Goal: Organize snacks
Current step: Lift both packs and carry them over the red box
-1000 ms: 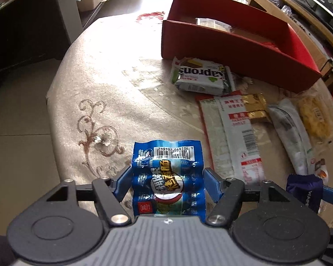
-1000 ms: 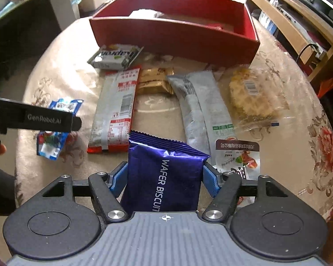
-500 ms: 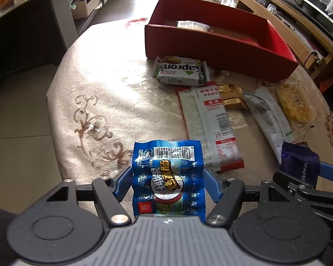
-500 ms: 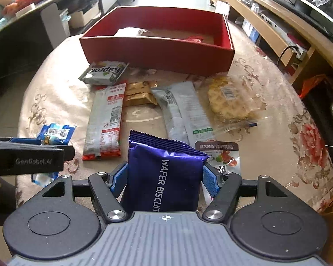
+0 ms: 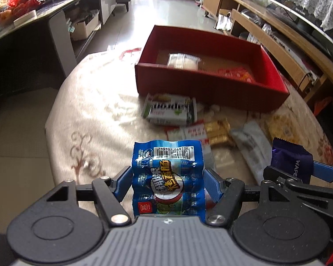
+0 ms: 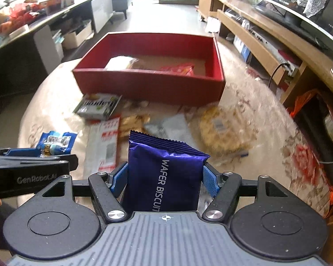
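Left gripper (image 5: 167, 180) and right gripper (image 6: 164, 178) side by side, fingers clamped, tilted downward.

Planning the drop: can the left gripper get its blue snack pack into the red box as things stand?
Probably yes. The left gripper is shut on the blue snack pack, the red box is open-topped with bare floor left, and only flat packets lie between. The right gripper is alongside, not in front.

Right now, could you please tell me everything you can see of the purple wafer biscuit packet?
The purple wafer biscuit packet is a glossy foil pouch with a crimped, zigzag top edge and white "WAFER BISCUIT" lettering running down its face. It stands upright, puffy and sealed, clamped at both sides by the right gripper, lifted clear of the table.
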`<state>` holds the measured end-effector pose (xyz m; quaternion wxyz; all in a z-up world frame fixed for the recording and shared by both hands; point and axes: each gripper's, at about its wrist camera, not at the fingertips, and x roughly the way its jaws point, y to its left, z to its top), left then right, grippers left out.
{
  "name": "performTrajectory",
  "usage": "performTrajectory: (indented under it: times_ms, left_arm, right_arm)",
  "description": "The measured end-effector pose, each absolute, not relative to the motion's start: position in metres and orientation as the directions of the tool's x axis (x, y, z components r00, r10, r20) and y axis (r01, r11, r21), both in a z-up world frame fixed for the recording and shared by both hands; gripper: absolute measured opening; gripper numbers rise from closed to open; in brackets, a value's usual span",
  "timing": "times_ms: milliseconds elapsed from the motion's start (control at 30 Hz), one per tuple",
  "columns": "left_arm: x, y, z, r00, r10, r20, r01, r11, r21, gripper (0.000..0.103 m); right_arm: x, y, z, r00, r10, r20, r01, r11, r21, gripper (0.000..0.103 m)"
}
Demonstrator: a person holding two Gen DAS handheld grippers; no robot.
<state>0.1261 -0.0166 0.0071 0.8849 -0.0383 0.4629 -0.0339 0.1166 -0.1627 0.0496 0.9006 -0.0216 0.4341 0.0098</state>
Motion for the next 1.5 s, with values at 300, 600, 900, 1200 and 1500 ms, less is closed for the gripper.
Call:
performTrajectory:
  times_ms: [300,600,900,1200,1500]
  left_arm:
    - [0.165,-0.023,0.023,0.614,-0.100,-0.783,0.009,0.993,-0.120,0.065]
    - [0.204,-0.035,0.039,0.652,-0.098,-0.752,0.011,0.993,-0.120,0.065]
    - [0.243,-0.046,0.047,0.676,-0.093,-0.731,0.014,0.994,-0.113,0.066]
    - [0.267,-0.055,0.050,0.685,-0.090,-0.723,0.017,0.994,-0.108,0.066]
    - [0.290,-0.063,0.047,0.684,-0.082,-0.725,0.015,0.995,-0.098,0.066]
  right_arm:
    - [0.151,-0.178,0.059,0.641,-0.002,-0.768,0.012,1.000,0.008,0.075]
    - [0.189,-0.193,0.073,0.676,0.004,-0.737,0.040,0.998,0.042,0.075]
    - [0.229,-0.202,0.081,0.696,-0.003,-0.718,0.060,0.997,0.053,0.075]
    - [0.255,-0.204,0.085,0.706,-0.020,-0.708,0.065,0.997,0.036,0.075]
    - [0.277,-0.204,0.083,0.704,-0.039,-0.709,0.067,0.998,0.011,0.075]
